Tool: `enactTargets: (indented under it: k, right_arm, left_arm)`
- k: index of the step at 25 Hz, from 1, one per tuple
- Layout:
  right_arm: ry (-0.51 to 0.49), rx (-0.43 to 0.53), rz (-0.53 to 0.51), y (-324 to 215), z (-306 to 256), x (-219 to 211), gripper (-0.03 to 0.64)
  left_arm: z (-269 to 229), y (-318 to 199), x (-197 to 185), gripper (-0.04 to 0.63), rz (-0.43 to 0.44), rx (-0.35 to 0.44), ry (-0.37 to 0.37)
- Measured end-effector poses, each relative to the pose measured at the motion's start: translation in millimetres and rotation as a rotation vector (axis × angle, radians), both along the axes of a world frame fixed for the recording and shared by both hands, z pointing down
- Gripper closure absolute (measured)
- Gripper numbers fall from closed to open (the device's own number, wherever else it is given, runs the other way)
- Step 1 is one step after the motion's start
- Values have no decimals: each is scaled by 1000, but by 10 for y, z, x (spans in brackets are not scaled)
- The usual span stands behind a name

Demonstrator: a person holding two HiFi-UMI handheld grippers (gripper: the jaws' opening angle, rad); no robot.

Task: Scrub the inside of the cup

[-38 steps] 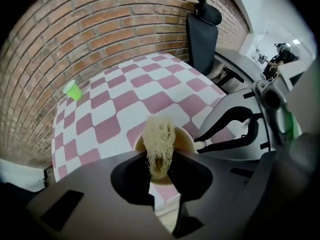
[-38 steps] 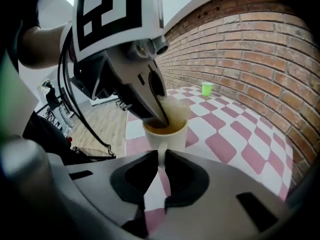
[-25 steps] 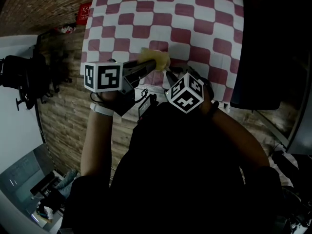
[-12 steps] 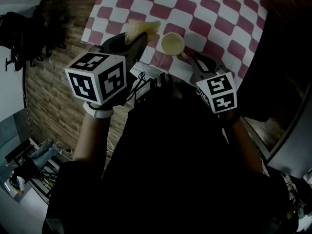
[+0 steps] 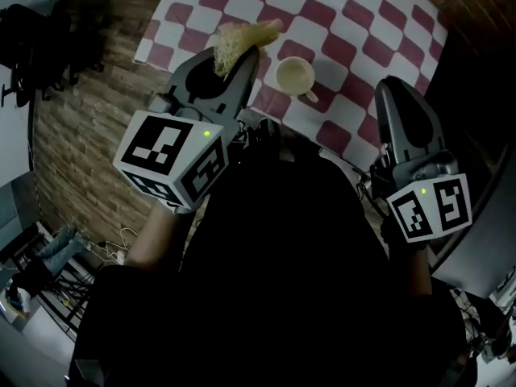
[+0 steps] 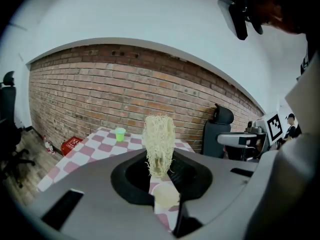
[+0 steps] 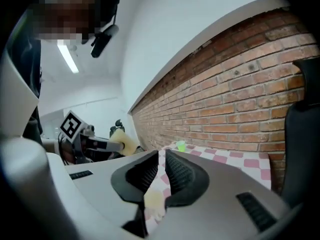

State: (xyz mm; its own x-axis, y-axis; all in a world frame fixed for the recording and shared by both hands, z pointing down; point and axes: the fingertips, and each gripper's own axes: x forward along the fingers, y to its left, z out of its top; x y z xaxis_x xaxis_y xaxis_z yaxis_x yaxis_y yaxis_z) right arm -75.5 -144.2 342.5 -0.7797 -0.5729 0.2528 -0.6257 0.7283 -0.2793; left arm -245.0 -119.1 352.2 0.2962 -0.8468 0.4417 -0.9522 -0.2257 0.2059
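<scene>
A cream cup [image 5: 295,76] with a handle stands upright on the red-and-white checked tablecloth [image 5: 355,22]. My left gripper [image 5: 236,59] is shut on a pale yellow fibrous scrubber [image 5: 242,40], held above the cloth just left of the cup. In the left gripper view the scrubber [image 6: 159,139] sticks up from the jaws and the cup [image 6: 166,196] shows below them. My right gripper [image 5: 393,87] hangs to the right of the cup, apart from it. Its jaws [image 7: 161,169] stand slightly parted with nothing between them; the cup [image 7: 154,200] shows beneath.
A small green cup [image 6: 120,133] stands at the far end of the table. A brick wall runs behind it, with a red box [image 6: 71,144] on the floor and a dark office chair [image 6: 220,129] nearby. Another chair [image 5: 24,39] stands on the wood floor at left.
My right gripper has drawn back to the right, away from the cup's handle. The left gripper with the scrubber has shifted slightly up and right beside the cup.
</scene>
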Motion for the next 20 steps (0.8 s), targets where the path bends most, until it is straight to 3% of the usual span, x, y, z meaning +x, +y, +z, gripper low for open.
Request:
enactTargets:
  k: [4, 20]
  right_arm:
    - [-55, -8, -20, 101, -134, -119, 554]
    - [9, 35, -35, 92, -131, -116, 555]
  left_arm:
    - [-47, -17, 49, 525, -7, 36, 15]
    - [-51, -108, 119, 525, 10, 18, 18]
